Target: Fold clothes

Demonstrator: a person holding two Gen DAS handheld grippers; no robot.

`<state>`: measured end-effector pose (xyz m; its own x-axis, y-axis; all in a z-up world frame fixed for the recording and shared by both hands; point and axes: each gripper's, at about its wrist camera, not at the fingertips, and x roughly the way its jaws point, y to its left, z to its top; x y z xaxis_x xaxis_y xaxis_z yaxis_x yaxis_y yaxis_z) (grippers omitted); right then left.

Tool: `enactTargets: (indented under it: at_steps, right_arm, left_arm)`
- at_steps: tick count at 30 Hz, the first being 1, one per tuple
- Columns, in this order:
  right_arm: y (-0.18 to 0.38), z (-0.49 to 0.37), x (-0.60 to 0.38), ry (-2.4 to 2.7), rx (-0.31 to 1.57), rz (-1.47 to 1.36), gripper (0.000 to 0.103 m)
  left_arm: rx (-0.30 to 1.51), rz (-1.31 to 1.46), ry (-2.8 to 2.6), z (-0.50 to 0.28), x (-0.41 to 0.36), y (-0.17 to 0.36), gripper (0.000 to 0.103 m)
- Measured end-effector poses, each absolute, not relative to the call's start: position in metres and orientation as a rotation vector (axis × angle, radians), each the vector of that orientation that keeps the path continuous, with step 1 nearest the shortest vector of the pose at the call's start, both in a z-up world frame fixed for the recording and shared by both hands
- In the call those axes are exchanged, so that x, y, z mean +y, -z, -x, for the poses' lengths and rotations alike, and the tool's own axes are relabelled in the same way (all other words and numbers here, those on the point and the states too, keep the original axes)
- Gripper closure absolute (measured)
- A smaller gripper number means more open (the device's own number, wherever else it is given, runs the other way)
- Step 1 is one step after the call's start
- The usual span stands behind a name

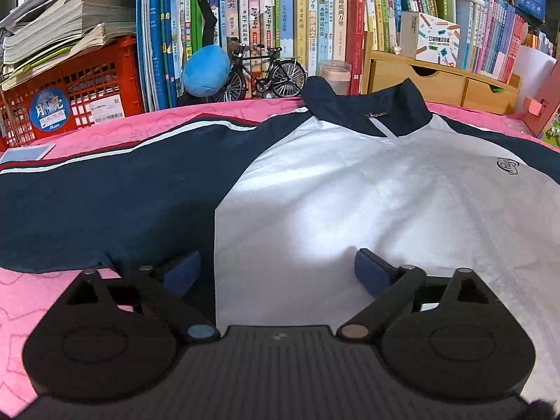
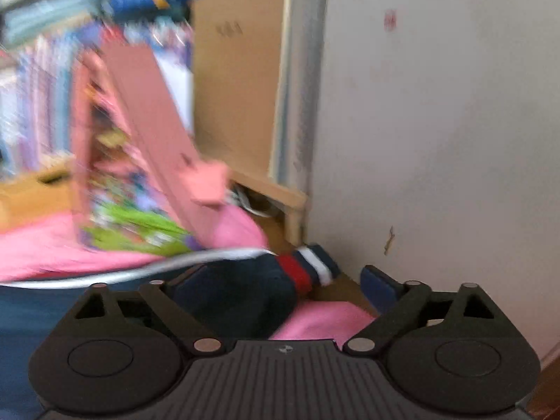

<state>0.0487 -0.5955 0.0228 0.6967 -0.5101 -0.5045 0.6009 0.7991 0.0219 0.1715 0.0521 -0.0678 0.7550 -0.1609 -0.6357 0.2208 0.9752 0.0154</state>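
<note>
On the pink quilt a jacket was laid flat, front up, its white body toward the camera and its navy collar standing at the far edge, near the books. One navy sleeve, edged with white and red stripes, was spread out across the quilt toward the left of the view. Over the jacket's near part the left gripper was held with its jaws wide apart; one blue pad was seen above the navy sleeve and the other above the white cloth, and nothing was pinched between them. Behind the jacket a red crate, a blue plush and a model bicycle were lined up before the books. In the right wrist view, which was badly blurred, the right gripper was likewise spread wide, with the jacket's other sleeve, ending in a cuff banded in red and white, lying loose between and beyond the fingers, ungripped. That cuff reached toward the corner beside a white wall, and a pink box leaned just behind it on the quilt.
</note>
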Motion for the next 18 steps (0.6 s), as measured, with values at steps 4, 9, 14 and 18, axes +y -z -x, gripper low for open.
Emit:
enactTargets:
  at_steps: [4,9,14,18]
  right_arm:
    - [-0.042,-0.028,-0.533,0.356,0.440,-0.216,0.000]
    - [-0.021,-0.025,-0.394,-0.046,0.439,-0.097,0.000]
    - [-0.003,-0.052,-0.279,-0.271,0.529,-0.050,0.000]
    - [0.004,-0.059,-0.242,-0.327,0.605,-0.060,0.000]
  left_arm:
    - [0.674,-0.090,0.192,-0.168,0.053,0.066,0.004]
    - [0.662,-0.050,0.209,-0.141,0.060,0.061,0.004]
    - [0.689,-0.111,0.238,-0.101,0.065,0.060,0.003]
    - [0.683,-0.159,0.247,-0.065,0.076,0.063,0.000]
